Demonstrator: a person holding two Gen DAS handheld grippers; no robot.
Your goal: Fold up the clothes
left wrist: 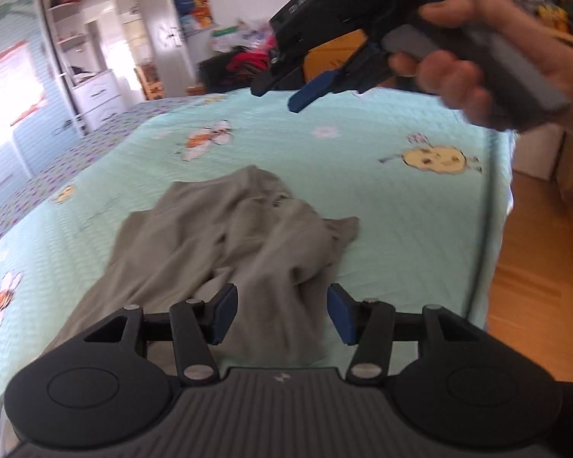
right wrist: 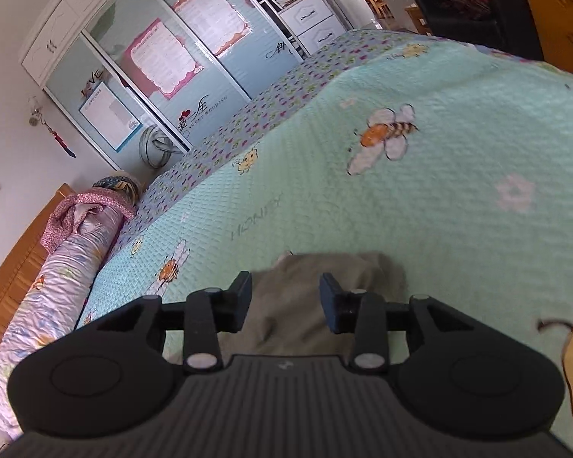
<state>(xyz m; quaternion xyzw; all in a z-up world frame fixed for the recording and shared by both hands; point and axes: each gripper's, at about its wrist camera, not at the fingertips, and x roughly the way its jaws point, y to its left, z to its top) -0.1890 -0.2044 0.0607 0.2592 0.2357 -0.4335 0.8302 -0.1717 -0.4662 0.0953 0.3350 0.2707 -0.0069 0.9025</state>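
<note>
A crumpled grey-green cotton garment is lying on the mint-green quilted bedspread with bee prints. The left tool is hovering over the garment's six o'clock end, jaws apart, gripping nothing. At one o'clock, a hand is holding the right tool above the bed, jaws apart and empty.

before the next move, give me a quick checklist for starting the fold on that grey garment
1. Left gripper empty, jaws apart: ok.
2. Right gripper empty, jaws apart: ok.
3. Grey garment flat: not ok, crumpled in a heap.
4. Garment fully on the bedspread: ok, away from the edge.
5. Corner or hem picked out to grasp: cannot tell, folds hide the edges and the picture is blurred.
</note>
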